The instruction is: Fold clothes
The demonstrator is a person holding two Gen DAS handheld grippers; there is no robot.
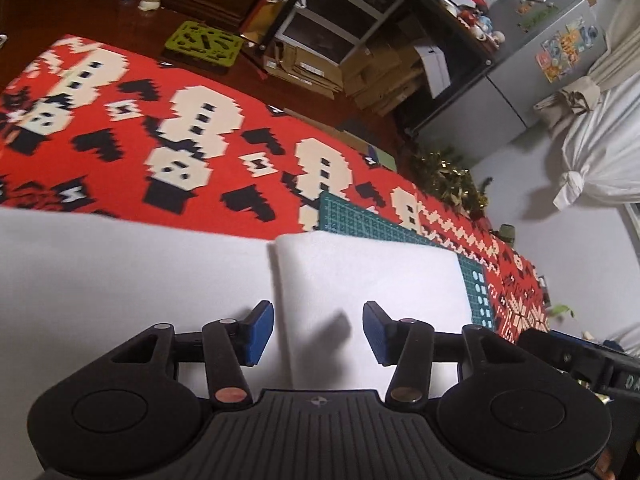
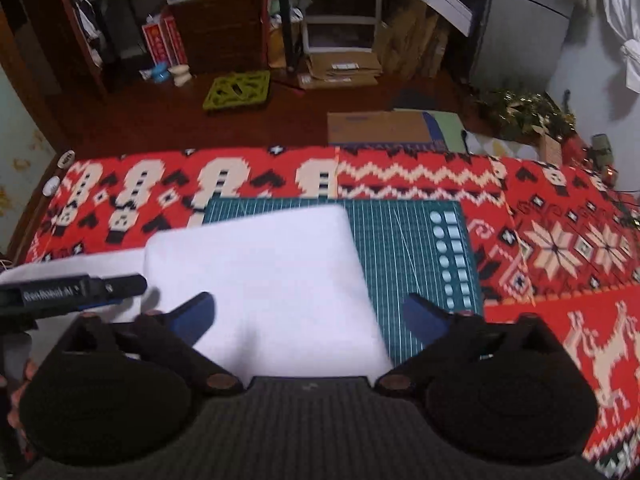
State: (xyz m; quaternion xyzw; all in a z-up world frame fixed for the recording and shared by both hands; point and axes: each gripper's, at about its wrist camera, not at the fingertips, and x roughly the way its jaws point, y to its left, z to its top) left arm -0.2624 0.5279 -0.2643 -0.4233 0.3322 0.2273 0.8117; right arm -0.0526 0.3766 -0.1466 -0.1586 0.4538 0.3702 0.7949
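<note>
White cloth [image 1: 360, 276], soft and thick-looking, folded over on itself and lying on a green cutting mat [image 2: 400, 236] over a red patterned blanket [image 1: 120, 120].

Left gripper [image 1: 318, 332]: blue pads spread partway, nothing pinched, hanging above the cloth. Fold edge running up just inside the left pad; folded flap filling the gap and stretching ahead and to the right of it; single flat layer off to the left.

Right gripper [image 2: 308, 316]: spread wide, empty. Cloth directly ahead and under the left pad, its right edge falling short of the right pad, which sits over bare mat.

Risks, judged from this: loosely laid top layer likely to spring back or slide if brushed by a descending pad; a pinch at the fold edge liable to catch only one layer, or both where one is wanted; right-hand pinch possibly closing past the cloth's edge and catching nothing. Other gripper close at the left of the right view, so a bump between the two is plausible.
</note>
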